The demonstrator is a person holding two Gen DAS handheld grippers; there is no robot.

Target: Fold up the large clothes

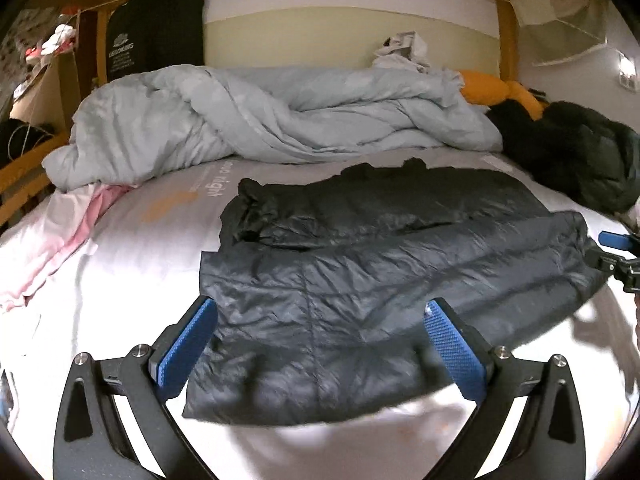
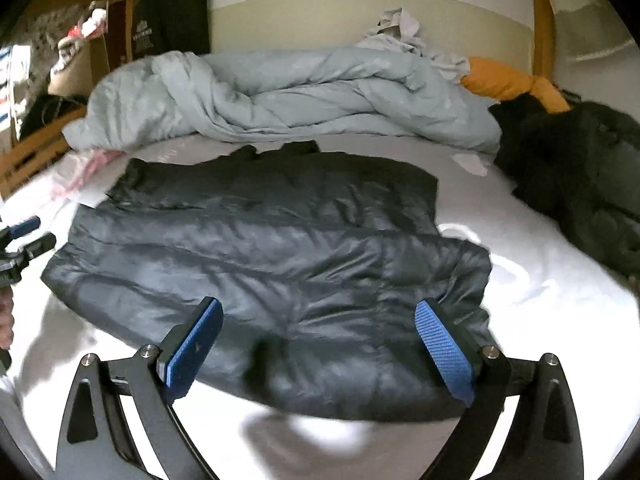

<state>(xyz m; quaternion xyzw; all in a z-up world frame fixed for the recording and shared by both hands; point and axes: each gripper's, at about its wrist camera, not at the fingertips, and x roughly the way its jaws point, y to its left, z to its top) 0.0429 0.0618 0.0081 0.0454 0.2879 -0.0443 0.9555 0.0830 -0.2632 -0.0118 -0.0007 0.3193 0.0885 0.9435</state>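
Dark puffer jacket (image 1: 360,264) lies flat on the white bed sheet (image 1: 132,264), partly folded: one layer is doubled over along its length, and the near hem faces both cameras.

Left tool (image 1: 320,328): jaws spread wide, blue pads (image 1: 184,352) well apart, nothing between them. It hovers over the near edge of the jacket (contact with the fabric cannot be told from this view).

Right tool (image 2: 318,330): jaws likewise wide apart, holding nothing, positioned above the near hem toward the jacket's right end. In the left wrist view its tip shows at the far right edge, just beside the jacket's corner.

Behind the jacket, along the wall: a rumpled pale blue duvet (image 1: 260,112). An orange pillow (image 1: 492,88) sits at its right end, and a second dark coat (image 1: 580,160) is heaped on the right side of the bed, apart from the jacket. Pink cloth (image 1: 68,232) lies at the left.
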